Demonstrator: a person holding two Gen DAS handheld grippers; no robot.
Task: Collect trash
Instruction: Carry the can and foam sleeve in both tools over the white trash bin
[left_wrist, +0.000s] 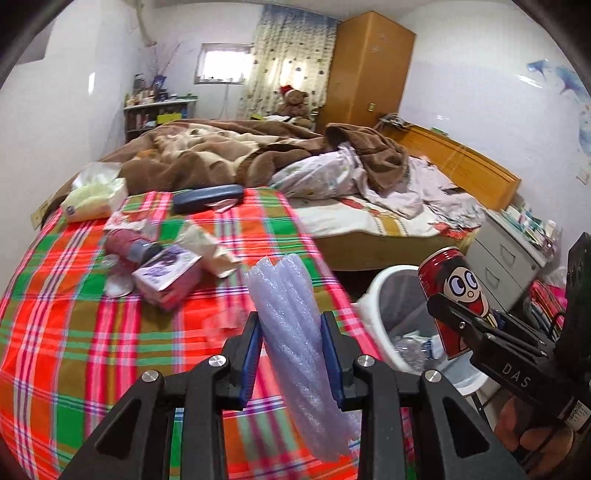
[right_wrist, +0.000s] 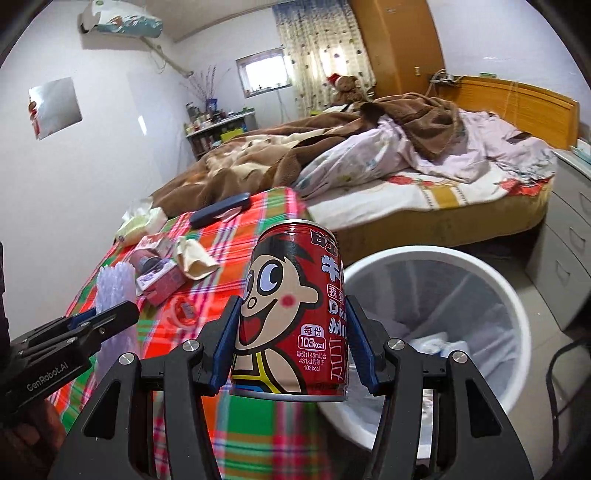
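Jaws of both grippers were pinching trash: the left gripper (left_wrist: 291, 354) pressed its blue pads on a crumpled strip of translucent lavender foam wrap (left_wrist: 295, 332), and the right gripper (right_wrist: 291, 354) clamped a small red milk-drink can with a cartoon face (right_wrist: 291, 314) upright by its sides. A white round plastic bin with a grey liner (right_wrist: 517, 295) sat at the right of the right wrist view, on the floor beside the desk covered in a red, green and orange plaid cloth (left_wrist: 92, 332), and some clear rubbish already lay inside. Neither item looked to be over the bin's mouth yet, so letting go early would likely drop the can onto the rim or the floor, where it could roll under the bed. The foam wrap was light and springy; it might cling to a pad or drift outside the bin. With both grippers close together, they could knock each other near the rim. A small purple-and-white carton (left_wrist: 166, 277) and a crumpled cream paper (left_wrist: 214, 251) were left on the cloth.
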